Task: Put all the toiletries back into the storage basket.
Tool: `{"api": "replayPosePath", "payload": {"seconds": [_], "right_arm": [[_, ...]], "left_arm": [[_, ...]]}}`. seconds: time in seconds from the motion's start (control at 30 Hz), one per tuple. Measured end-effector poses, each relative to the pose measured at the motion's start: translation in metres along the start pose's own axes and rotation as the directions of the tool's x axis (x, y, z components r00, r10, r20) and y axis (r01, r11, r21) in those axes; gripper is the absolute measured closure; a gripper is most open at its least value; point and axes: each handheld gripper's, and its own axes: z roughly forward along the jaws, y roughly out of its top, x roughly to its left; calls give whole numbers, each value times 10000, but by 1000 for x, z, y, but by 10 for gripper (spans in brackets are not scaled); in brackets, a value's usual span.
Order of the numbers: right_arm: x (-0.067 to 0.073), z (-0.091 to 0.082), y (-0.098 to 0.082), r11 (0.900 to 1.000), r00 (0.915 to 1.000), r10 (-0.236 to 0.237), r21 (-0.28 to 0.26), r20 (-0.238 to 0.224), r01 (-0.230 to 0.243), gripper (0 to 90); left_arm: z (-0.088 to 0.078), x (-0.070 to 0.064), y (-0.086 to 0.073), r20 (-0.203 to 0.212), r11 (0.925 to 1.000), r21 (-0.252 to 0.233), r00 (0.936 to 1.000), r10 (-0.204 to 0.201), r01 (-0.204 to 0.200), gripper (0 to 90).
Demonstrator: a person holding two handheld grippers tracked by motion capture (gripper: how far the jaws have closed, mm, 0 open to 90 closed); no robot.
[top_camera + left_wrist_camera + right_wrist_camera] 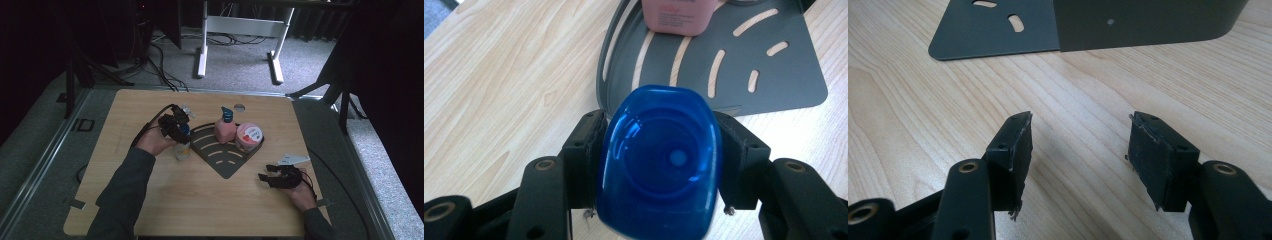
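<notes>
A clear bottle [183, 149] with a blue cap [659, 160] stands upright on the wood just left of a dark grey slotted corner tray [225, 161]. My left gripper [176, 129] comes down on it from above, and its pads [589, 145] press the cap from both sides. On the tray [774, 75] stand a pink bottle [225, 130] with a blue pump top and a round jar [248, 136] with a pink lid. My right gripper [266, 172] rests low near the table's front right, open, with bare wood between its fingertips [1020, 140]. The tray's wall [1138, 20] rises ahead of it.
The wooden table [200, 200] has a round cable hole [239, 107] near its far edge. White desk legs [202, 45] and loose cables lie on the carpet beyond. The base of the pink bottle [679, 15] shows past the held cap.
</notes>
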Motion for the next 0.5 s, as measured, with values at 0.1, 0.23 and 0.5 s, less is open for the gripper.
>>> {"api": "replayPosePath", "payload": {"seconds": [0.1,0.23,0.5], "right_arm": [[0,0,0,10000,10000,7,-2,-5,-7,426],[0,0,0,10000,10000,4,-3,-10,-4,426],[0,0,0,10000,10000,1,3,-12,-1,424]], "left_arm": [[2,2,-1,50,9999,103,10000,-30,29,447],[4,2,0,106,9998,190,9999,4,-6,448],[7,3,0,190,9991,428,9998,45,-53,459]]}}
